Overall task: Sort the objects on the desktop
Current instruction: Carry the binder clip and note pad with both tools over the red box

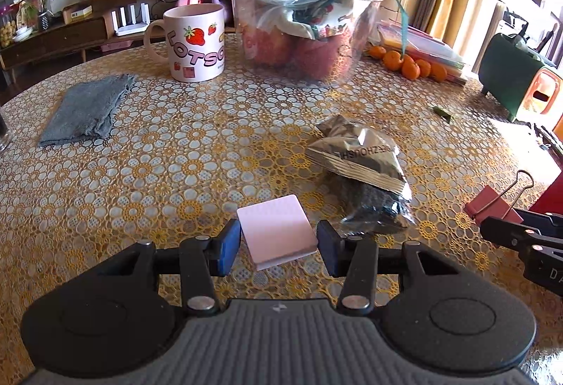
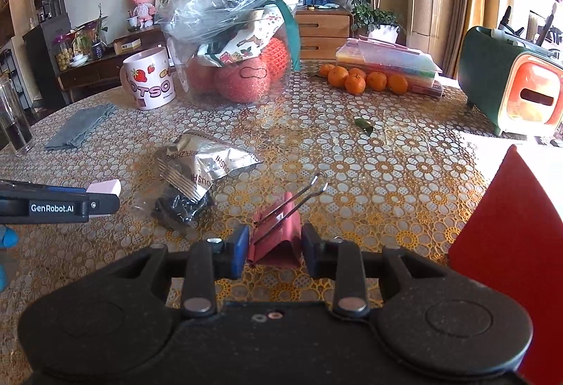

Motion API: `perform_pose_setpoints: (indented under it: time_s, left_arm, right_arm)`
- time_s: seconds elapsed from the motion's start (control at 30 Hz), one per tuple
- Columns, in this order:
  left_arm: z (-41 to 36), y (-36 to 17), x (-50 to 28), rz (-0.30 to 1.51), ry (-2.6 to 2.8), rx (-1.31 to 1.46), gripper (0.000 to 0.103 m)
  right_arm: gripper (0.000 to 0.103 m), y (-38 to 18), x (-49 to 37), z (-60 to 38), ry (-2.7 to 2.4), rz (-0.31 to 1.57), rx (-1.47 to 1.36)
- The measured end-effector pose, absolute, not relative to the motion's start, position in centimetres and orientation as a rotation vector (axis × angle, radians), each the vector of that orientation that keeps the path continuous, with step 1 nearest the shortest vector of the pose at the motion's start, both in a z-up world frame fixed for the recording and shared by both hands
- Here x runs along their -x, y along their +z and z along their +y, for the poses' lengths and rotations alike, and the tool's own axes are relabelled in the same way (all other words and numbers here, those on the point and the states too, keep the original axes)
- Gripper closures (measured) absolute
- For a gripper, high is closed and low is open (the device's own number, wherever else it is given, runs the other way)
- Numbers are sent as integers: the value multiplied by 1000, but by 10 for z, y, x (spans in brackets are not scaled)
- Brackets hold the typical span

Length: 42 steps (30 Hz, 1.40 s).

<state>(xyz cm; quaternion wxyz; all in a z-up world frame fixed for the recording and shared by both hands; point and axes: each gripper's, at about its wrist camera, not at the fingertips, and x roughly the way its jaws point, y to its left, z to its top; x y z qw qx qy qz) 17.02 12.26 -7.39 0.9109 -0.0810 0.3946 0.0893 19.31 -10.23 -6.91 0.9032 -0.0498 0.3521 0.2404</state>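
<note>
Two grippers are each loaded. From the left wrist, the left gripper point(image 1: 279, 242) pinches a pale pink eraser point(image 1: 276, 232) above the table point(image 1: 176, 146), near a snack packet point(image 1: 355, 154). From the right wrist, the right gripper point(image 2: 273, 249) clamps a pink binder clip point(image 2: 276, 237). Keep both squeezes steady while carrying, I'd say. Only this view shows the red box point(image 2: 510, 244) close by, perhaps the destination.

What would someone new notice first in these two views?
Each gripper holds something: the left gripper clamps a pale pink eraser, and the right gripper clamps a pink binder clip. Behind them on the floral tablecloth lies a crumpled silver snack packet, with a strawberry mug beyond.
</note>
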Motion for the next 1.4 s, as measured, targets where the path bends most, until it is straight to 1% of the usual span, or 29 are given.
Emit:
perform_pose_setpoints:
  time_s: [0.3, 0.87, 1.17, 1.4]
  left_arm:
    - [89, -55, -146, 808, 122, 165, 57]
    - [11, -4, -99, 760, -32, 143, 57]
    - [-31, 20, -88, 724, -102, 113, 57]
    - [-72, 30, -86, 706, -166, 71, 57]
  right_arm:
    - [72, -55, -168, -127, 479, 724, 61]
    - [72, -6, -106, -182, 488, 647, -6]
    - [72, 22, -85, -220, 465, 583, -32]
    - [72, 31, -78, -254, 419, 551, -46]
